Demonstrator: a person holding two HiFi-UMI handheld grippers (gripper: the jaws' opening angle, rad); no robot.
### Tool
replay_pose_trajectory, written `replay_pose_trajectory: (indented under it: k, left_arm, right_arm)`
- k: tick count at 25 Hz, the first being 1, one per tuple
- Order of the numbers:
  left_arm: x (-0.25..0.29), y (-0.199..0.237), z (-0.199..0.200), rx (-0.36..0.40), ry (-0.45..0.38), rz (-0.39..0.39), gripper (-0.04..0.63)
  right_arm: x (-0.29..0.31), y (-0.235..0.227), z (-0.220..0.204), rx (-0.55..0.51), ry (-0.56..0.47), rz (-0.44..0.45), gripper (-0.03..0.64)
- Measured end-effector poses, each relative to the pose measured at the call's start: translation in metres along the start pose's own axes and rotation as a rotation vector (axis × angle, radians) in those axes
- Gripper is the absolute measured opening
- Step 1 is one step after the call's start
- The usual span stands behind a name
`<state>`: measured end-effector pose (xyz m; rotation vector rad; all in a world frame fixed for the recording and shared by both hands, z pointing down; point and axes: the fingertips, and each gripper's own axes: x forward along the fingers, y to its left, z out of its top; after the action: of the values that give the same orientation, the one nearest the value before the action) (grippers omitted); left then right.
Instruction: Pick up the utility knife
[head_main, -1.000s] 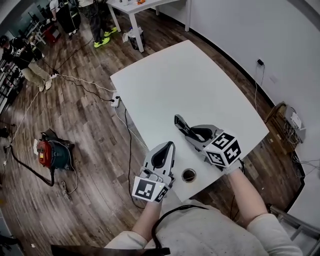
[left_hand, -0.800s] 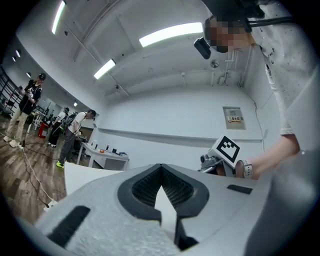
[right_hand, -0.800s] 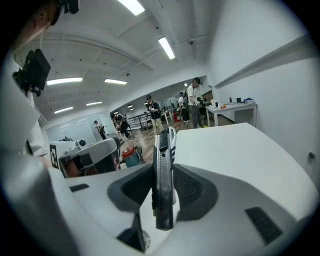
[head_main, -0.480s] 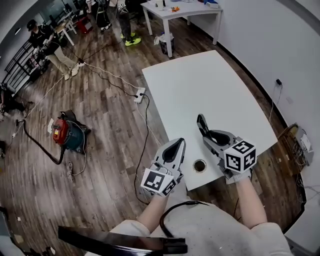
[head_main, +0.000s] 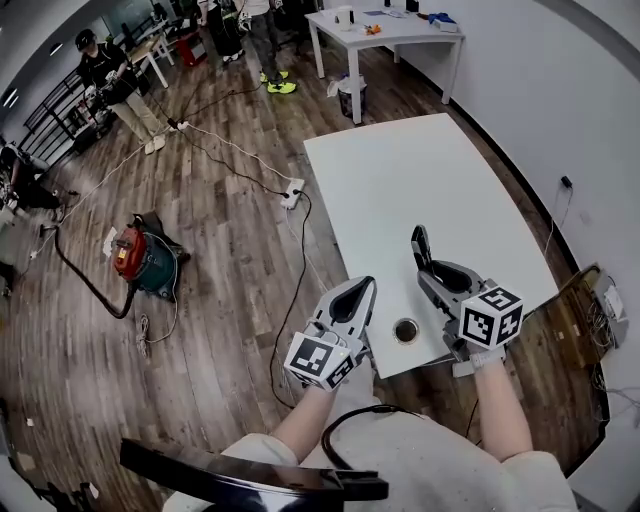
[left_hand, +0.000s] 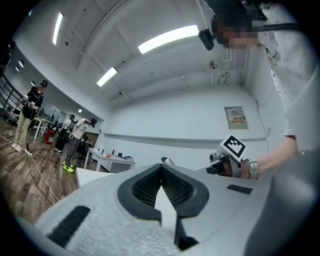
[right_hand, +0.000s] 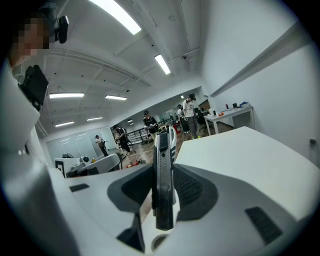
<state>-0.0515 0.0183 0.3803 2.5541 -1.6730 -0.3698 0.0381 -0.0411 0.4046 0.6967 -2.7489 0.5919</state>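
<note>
At the far left of the head view, a red vacuum cleaner (head_main: 140, 257) sits on the wooden floor (head_main: 220, 290), its dark hose trailing away to the left. A white power strip (head_main: 293, 192) lies on the floor just beside the left edge of the white table (head_main: 420, 160).

The left gripper (head_main: 361, 287) is held off the table's near left corner, over the floor, pointing up the picture. In the left gripper view its jaws are closed, the dark pads meeting at their tips with nothing between them. A round cable hole (head_main: 406, 329) in the table's near edge shows between the two grippers.

To the right, the right gripper (head_main: 430, 272) is held above the near end of the table, angled up and to the left. The utility knife (right_hand: 163, 155) is clamped in it. In the right gripper view the dark, ribbed body of the knife stands on edge between the two pads, which press on its flat sides. Its far end reaches well past the fingertips, while its near end sits deep in the throat of the jaws. In the head view the knife shows as a dark bar sticking out of the jaw tips, lifted clear of the table top. The right hand's marker cube (head_main: 492, 318) hangs just beyond the table's near right corner.
</note>
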Motion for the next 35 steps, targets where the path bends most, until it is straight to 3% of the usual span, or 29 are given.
replay_pose_trajectory:
  k: [15, 35]
  left_arm:
    - [0.0, 0.001, 0.0, -0.012, 0.006, 0.019, 0.006]
    - [0.029, -0.013, 0.009, 0.011, -0.013, -0.07, 0.006]
  right_arm:
    - [-0.007, -0.002, 0.019, 0.059, -0.104, 0.027, 0.129]
    - [-0.017, -0.003, 0.034, 0.115, -0.209, 0.026, 0.129]
